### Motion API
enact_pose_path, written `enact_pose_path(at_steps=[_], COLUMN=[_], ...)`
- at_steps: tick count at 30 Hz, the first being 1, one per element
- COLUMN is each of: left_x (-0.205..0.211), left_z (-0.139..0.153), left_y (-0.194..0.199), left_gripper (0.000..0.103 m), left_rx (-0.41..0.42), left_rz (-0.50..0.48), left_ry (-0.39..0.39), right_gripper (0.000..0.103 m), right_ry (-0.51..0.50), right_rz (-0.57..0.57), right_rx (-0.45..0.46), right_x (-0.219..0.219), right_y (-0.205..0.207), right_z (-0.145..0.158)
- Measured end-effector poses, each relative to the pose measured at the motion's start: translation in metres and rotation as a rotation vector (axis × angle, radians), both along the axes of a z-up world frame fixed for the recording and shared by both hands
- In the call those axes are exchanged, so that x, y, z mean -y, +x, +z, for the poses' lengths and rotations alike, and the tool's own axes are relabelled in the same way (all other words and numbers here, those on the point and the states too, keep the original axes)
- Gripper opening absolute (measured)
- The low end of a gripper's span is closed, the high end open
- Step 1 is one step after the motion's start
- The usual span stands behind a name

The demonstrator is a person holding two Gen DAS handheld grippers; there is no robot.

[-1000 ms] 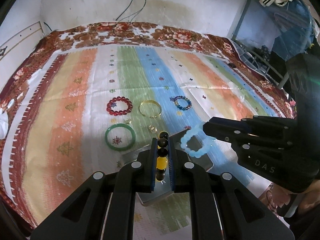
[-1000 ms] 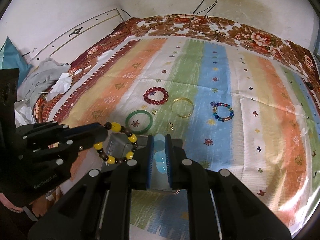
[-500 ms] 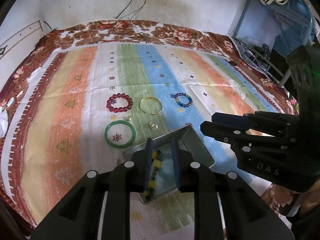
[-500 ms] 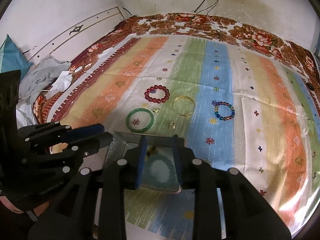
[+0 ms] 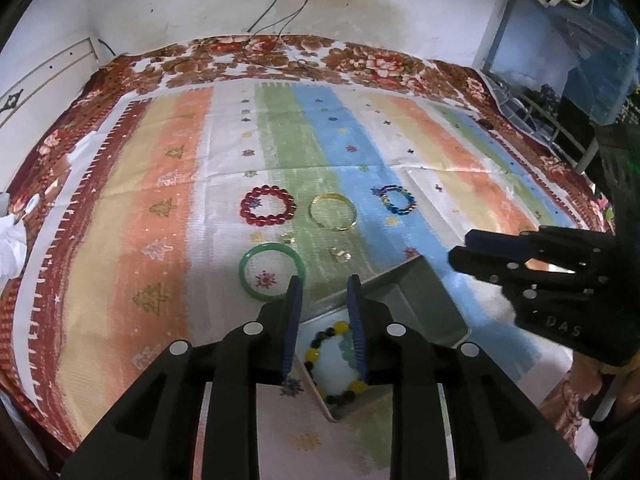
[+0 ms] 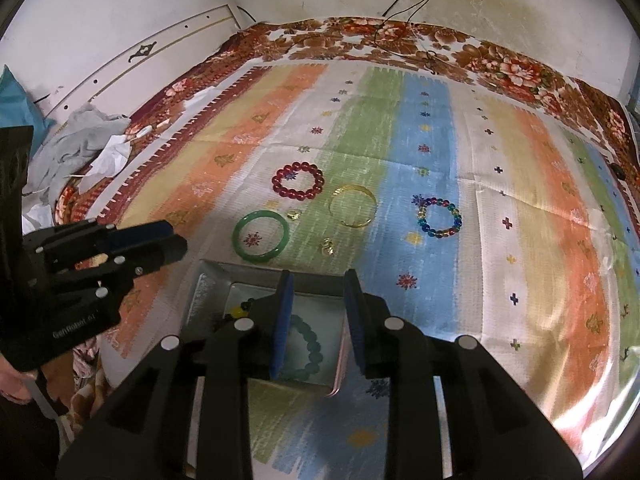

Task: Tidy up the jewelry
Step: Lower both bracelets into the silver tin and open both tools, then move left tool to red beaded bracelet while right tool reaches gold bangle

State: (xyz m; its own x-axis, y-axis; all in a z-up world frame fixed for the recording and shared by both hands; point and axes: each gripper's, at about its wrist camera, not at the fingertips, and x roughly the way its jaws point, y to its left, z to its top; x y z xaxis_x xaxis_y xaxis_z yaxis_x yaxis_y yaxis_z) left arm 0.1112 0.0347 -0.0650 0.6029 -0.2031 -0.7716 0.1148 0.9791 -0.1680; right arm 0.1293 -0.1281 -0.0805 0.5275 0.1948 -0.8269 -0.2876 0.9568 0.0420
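While both grippers hovered over the metal tray (image 6: 208, 280), the left gripper (image 5: 325, 292) had its jaws opening with nothing between them, and the right gripper (image 6: 318, 288) had its jaws spread and empty. The amber bracelet (image 5: 320, 344) and pale blue bracelet (image 6: 314, 348) lay in the tray. A green bangle (image 6: 261, 240), red bracelet (image 6: 298, 181), gold bangle (image 6: 353, 210) and multicolour bracelet (image 6: 439, 218) lay farther off on the striped cloth (image 6: 520, 200).
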Motion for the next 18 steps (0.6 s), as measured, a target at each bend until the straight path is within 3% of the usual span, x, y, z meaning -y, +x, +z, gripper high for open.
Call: enact_pose_path(at_steps=[18], left_x=[-0.029], left_z=[-0.027], left_y=[0.061], left_gripper=[0.026], left_rx=[-0.072], left_rz=[0.023], left_ry=[0.052], right_gripper=[0.032], right_ry=[-0.044], right_rz=[-0.005], right_rx=[-0.060], right_x=[0.015], right_y=[0.072], right_z=[-0.026])
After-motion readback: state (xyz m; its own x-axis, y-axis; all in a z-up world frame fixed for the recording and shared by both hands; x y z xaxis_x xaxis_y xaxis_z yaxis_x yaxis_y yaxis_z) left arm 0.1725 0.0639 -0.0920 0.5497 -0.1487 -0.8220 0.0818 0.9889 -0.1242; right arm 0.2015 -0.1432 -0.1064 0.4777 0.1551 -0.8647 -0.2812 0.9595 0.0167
